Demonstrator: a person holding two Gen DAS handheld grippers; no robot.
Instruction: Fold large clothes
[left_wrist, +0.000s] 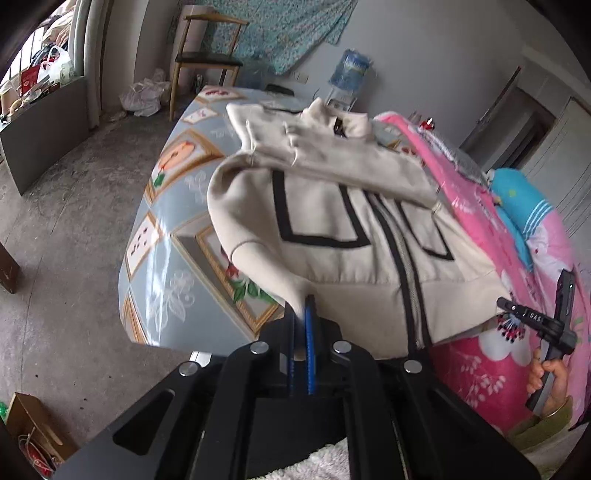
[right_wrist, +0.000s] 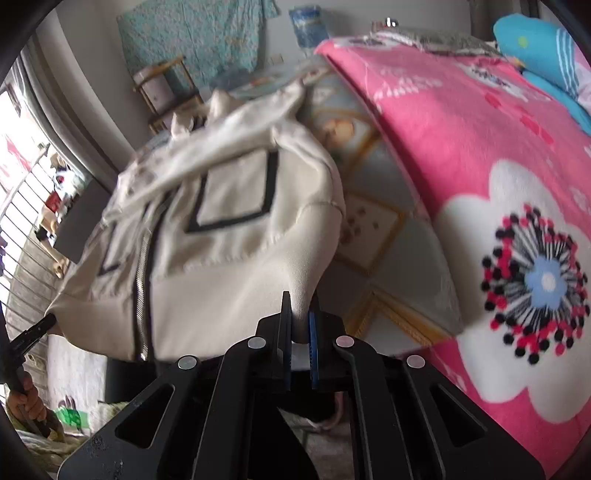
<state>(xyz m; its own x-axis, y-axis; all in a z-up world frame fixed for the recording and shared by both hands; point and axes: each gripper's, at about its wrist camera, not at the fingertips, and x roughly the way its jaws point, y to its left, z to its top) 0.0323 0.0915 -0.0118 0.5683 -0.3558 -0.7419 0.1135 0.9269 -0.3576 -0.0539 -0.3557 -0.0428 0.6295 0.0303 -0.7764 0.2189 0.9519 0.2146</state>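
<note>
A cream zip-up jacket (left_wrist: 332, 206) with black rectangular trim and a dark zipper lies on a table, sleeves folded over its chest. My left gripper (left_wrist: 301, 306) is shut on the jacket's lower left hem corner, lifted off the table. My right gripper (right_wrist: 301, 306) is shut on the jacket's (right_wrist: 229, 229) lower right hem corner, also pulled up into a peak. The right gripper also shows in the left wrist view (left_wrist: 546, 325), held by a hand. The left gripper shows at the left edge of the right wrist view (right_wrist: 33, 332).
The table (left_wrist: 166, 229) has a blue-grey cloth printed with picture frames. A pink floral blanket (right_wrist: 498, 221) and a blue pillow (left_wrist: 524, 214) lie to the right. A wooden chair (left_wrist: 207, 55), plastic bags (left_wrist: 144, 96) and a water bottle (left_wrist: 351, 70) stand beyond.
</note>
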